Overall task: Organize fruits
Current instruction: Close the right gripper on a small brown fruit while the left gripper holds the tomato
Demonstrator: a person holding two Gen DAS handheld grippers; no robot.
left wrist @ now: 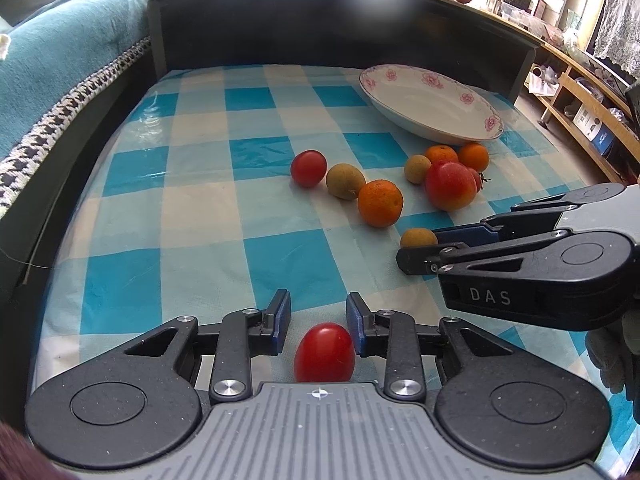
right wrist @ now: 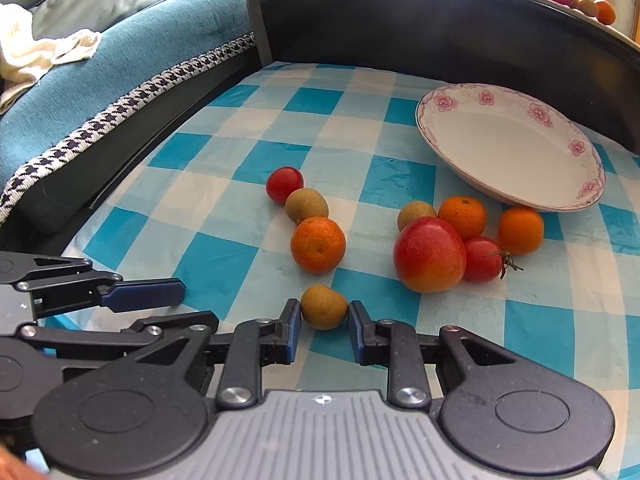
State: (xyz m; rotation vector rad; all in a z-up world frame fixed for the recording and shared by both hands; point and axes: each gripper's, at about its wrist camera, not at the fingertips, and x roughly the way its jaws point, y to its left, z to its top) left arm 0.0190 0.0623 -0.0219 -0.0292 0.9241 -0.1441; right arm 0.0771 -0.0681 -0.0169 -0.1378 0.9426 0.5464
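grippers both loaded, plate is the next stop

right gripper (right wrist: pixel 324 318) is clamped on a small brown fruit (right wrist: pixel 323 306), pads touching both its sides, fruit right at the fingertips and low over the checked cloth (right wrist: pixel 224 264). left gripper (left wrist: pixel 318 312) stands narrow around a cherry tomato (left wrist: pixel 324 353); the tomato sits deep between the fingers, near the gripper body, touching the right pad. left pad shows a gap, so can't call it a firm grip.

outward: the floral plate (right wrist: pixel 576 148) holds nothing and lies ahead and to the right of both grippers, past the loose pile. between grippers and plate: an orange (right wrist: pixel 318 244), a big red apple (right wrist: pixel 430 254), a stemmed tomato (right wrist: pixel 482 259), two more oranges, more brown fruit, one more cherry tomato (right wrist: pixel 285 184).

key relation: right gripper is on the plate side, so it looks nearer; its path runs over the apple cluster, which sits just beside the plate's near rim. judgement: right should go first, lifting clear of the apple. left would have to cross the right gripper's lane.
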